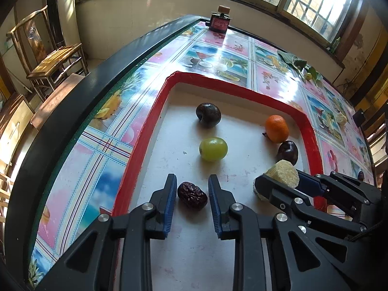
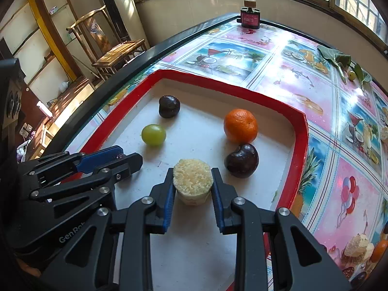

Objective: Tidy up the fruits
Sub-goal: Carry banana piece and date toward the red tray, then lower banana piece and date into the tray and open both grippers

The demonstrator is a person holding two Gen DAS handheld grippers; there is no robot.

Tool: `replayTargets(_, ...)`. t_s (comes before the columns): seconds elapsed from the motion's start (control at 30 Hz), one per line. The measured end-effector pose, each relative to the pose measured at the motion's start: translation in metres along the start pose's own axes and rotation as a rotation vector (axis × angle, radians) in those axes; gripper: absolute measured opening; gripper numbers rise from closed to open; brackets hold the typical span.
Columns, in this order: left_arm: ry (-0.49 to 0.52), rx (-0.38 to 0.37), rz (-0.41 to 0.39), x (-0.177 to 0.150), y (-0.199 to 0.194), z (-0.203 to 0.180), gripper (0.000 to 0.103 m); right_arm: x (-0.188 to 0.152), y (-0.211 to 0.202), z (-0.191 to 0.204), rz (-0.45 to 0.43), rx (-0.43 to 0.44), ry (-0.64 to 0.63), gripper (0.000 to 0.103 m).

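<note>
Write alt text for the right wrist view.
The right tool grips a pale, grainy round piece over a red-rimmed white tray. An orange, two dark plums and a green grape lie in the tray; the left tool reaches in from the left.

Left hand-held gripper (image 1: 192, 195) open astride red date (image 1: 192, 195) on red-rimmed tray (image 1: 145, 131); right hand-held gripper (image 1: 278, 181) clamps corn piece (image 1: 282, 173).

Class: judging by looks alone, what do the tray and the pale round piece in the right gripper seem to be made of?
Tray: probably plastic or painted foam; thick glossy red rim, matte scuffed white floor.
Pale round piece: grainy, crumbly top, perhaps a cut corn-cob section or foam replica; it cannot be told which. The right gripper clasps its sides.
</note>
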State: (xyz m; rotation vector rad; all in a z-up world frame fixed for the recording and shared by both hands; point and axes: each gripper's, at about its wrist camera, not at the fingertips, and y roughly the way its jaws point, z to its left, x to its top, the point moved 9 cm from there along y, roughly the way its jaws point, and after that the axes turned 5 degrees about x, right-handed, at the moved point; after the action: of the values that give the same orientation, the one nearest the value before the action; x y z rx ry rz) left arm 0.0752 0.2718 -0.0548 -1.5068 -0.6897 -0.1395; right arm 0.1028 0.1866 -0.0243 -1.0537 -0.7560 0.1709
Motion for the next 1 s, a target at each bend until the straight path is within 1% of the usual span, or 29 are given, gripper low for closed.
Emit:
replayTargets(0.1, 0.007, 0.015, 0.005, 0.000, 0.000, 0.001, 0.030, 0.001, 0.001, -0.001, 0.005, -0.013, -0.007, 0.031)
replayTargets(0.17, 0.002, 0.030, 0.011, 0.000, 0.000, 0.004, 0.036, 0.001, 0.001, -0.002, 0.010, -0.019, -0.004, 0.031)
replayTargets(0.2, -0.001, 0.035, 0.015, 0.000, 0.000, 0.005, 0.037, 0.002, 0.001, -0.003, 0.013, -0.025, -0.003, 0.032)
replayTargets(0.3, -0.010, 0.057, 0.027, 0.001, 0.002, 0.010, 0.047, 0.002, 0.000, -0.005, 0.022, -0.043, -0.001, 0.036)
replayTargets(0.47, -0.016, 0.061, 0.048, -0.002, 0.002, 0.010, 0.049, 0.002, -0.003, -0.007, 0.038, -0.067, -0.008, 0.038)
replayTargets(0.57, -0.025, 0.058, 0.061, -0.003, 0.001, 0.010, 0.053, 0.001, -0.006, -0.010, 0.040, -0.088, -0.009, 0.042)
replayTargets(0.63, -0.035, 0.054, 0.069, -0.004, 0.000, 0.010, 0.055, 0.000, -0.010, -0.013, 0.039, -0.098, -0.004, 0.047)
replayTargets(0.77, -0.058, 0.044, 0.080, -0.007, -0.002, 0.010, 0.061, -0.002, -0.018, -0.017, 0.033, -0.118, 0.004, 0.053)
replayTargets(0.93, -0.065, 0.044, 0.073, -0.008, -0.010, 0.008, 0.067, -0.003, -0.031, -0.019, 0.013, -0.134, 0.001, 0.062)
replayTargets(1.0, -0.068, 0.039, 0.066, -0.008, -0.015, 0.007, 0.070, -0.004, -0.038, -0.020, 0.000, -0.138, 0.004, 0.063)
